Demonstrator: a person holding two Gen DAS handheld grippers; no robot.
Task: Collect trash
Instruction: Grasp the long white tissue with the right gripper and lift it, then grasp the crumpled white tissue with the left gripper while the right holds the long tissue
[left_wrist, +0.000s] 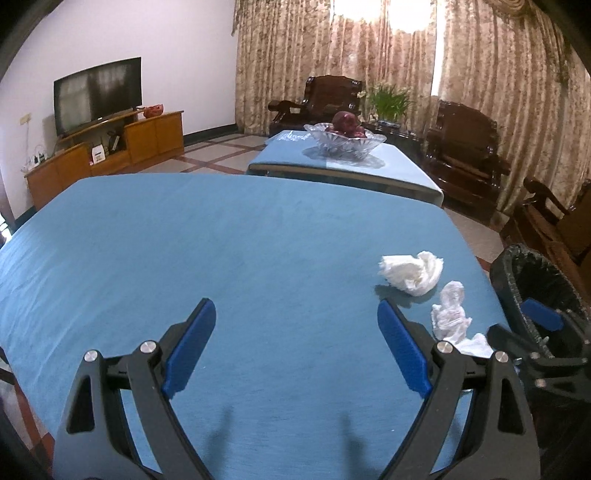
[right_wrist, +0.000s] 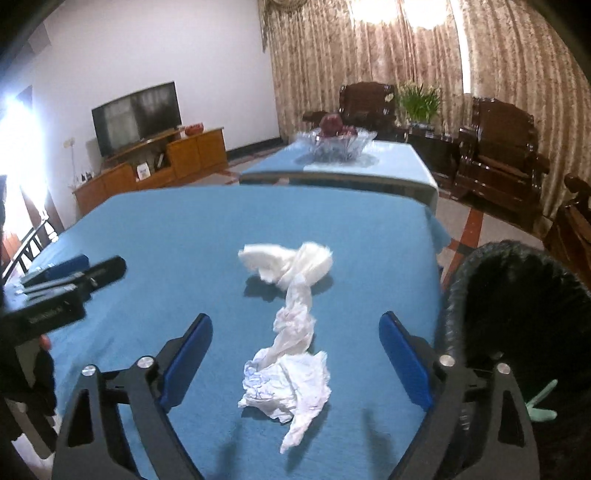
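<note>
Crumpled white tissues lie on a blue-covered table (left_wrist: 184, 240). In the right wrist view a long crumpled tissue (right_wrist: 291, 365) lies between my open right gripper's fingers (right_wrist: 295, 343), and a second wad (right_wrist: 291, 262) lies farther ahead. In the left wrist view the far wad (left_wrist: 413, 271) and the near tissue (left_wrist: 450, 317) lie to the right of my open, empty left gripper (left_wrist: 295, 328). A black-lined trash bin (right_wrist: 517, 314) stands off the table's right edge; it also shows in the left wrist view (left_wrist: 535, 284). The right gripper (left_wrist: 543, 317) appears there beside the bin.
A second blue table (left_wrist: 332, 162) behind holds a glass fruit bowl (left_wrist: 345, 142). Dark wooden armchairs (left_wrist: 469, 147) stand at the right, a TV (left_wrist: 98, 94) on a wooden cabinet at the left. My left gripper (right_wrist: 70, 277) shows at the right wrist view's left edge.
</note>
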